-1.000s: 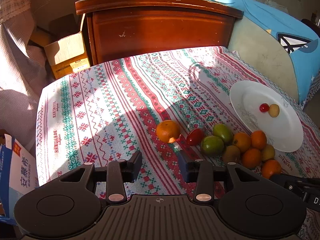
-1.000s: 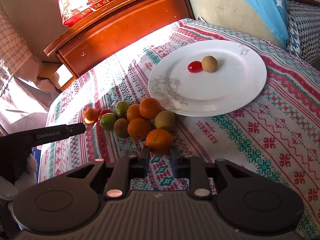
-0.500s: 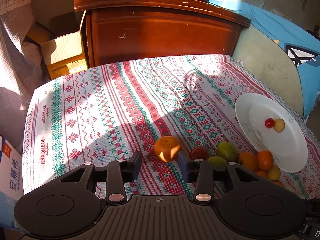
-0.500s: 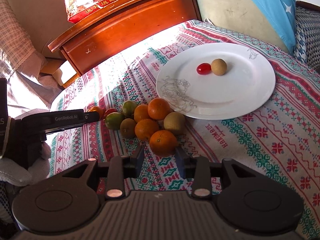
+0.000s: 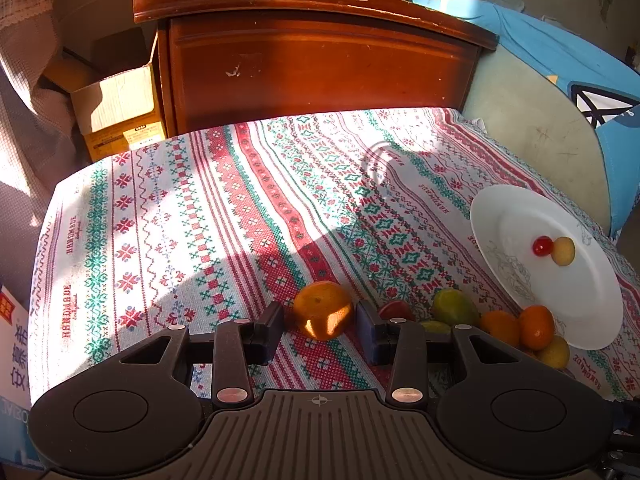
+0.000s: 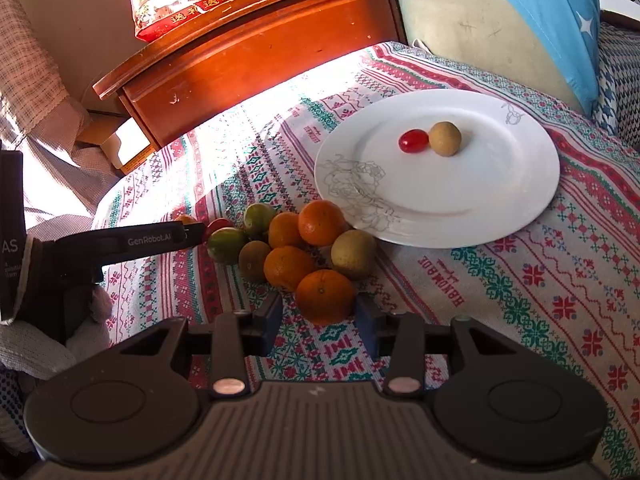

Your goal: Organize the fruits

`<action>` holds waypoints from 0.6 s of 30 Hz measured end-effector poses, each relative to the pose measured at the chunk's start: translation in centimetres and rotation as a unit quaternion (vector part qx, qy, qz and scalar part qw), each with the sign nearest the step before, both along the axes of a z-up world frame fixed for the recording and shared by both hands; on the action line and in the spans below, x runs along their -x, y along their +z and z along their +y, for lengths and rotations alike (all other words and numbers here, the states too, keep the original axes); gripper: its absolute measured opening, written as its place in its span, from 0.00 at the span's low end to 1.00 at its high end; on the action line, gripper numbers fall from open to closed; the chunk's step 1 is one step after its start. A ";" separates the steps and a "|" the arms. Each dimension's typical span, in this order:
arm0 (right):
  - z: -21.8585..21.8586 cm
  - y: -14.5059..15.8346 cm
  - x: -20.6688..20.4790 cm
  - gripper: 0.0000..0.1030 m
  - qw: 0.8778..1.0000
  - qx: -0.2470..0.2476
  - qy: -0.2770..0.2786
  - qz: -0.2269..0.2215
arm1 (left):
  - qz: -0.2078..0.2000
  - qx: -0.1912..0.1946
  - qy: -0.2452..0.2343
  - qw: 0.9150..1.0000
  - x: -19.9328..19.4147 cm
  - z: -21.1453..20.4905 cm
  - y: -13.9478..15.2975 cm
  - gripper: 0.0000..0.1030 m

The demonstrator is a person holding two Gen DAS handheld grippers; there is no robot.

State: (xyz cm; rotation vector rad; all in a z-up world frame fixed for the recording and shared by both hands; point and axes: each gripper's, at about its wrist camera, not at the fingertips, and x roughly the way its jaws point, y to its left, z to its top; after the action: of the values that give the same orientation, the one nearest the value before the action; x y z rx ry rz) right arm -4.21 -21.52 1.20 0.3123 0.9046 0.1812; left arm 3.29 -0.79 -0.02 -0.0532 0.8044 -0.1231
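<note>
At the far left of the right wrist view, the black two-finger left gripper (image 6: 192, 232) reaches in sideways to the left end of a heap of fruit on the counter, which is covered by a red, green and white patterned woven tablecloth (image 5: 168, 216). In its own view the left gripper (image 5: 320, 326) has its jaws spread wide on either side of a round orange mandarin (image 5: 323, 310) that rests on the cloth; whether the pads touch the peel I cannot tell. Just right of that fruit lie a small red tomato (image 5: 394, 309) and a green lime-like fruit (image 5: 454, 306).

The heap of oranges, green fruits and brownish kiwi-like ones sits beside the near-left rim of a round white ceramic plate (image 6: 500, 200). The black right gripper (image 6: 319, 320) has its jaws parted around the nearest orange (image 6: 325, 295) of the heap, low over the cloth, gripping nothing that I can see.

On the plate, touching each other, are a red cherry tomato (image 6: 413, 140) and a tan round fruit (image 6: 445, 138).
</note>
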 end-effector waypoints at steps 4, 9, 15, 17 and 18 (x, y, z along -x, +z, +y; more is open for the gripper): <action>0.3 -0.1 -0.1 0.36 1.000 0.013 0.002 -0.006 | -0.007 -0.019 -0.007 1.000 0.2 -0.5 -0.1 0.35; 0.3 0.0 0.0 0.32 1.000 0.018 0.004 -0.009 | -0.007 -0.023 -0.009 1.000 0.5 -0.5 0.0 0.28; 0.7 0.6 0.3 0.32 1.000 0.010 0.015 -0.014 | -0.001 -0.022 -0.003 1.000 1.3 0.1 0.2 0.28; 0.7 0.9 0.5 0.32 1.000 0.008 0.018 -0.015 | 0.000 -0.019 -0.002 1.000 1.7 0.2 0.4 0.28; 0.7 0.9 0.5 0.32 1.000 0.007 0.018 -0.015 | 0.000 -0.018 -0.003 1.000 1.8 0.3 0.4 0.28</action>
State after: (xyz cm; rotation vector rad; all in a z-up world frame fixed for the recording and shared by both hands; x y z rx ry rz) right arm -4.75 -20.82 2.15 0.2802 0.8812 0.2121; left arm 1.49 -0.53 0.39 -0.0171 0.8073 -0.1135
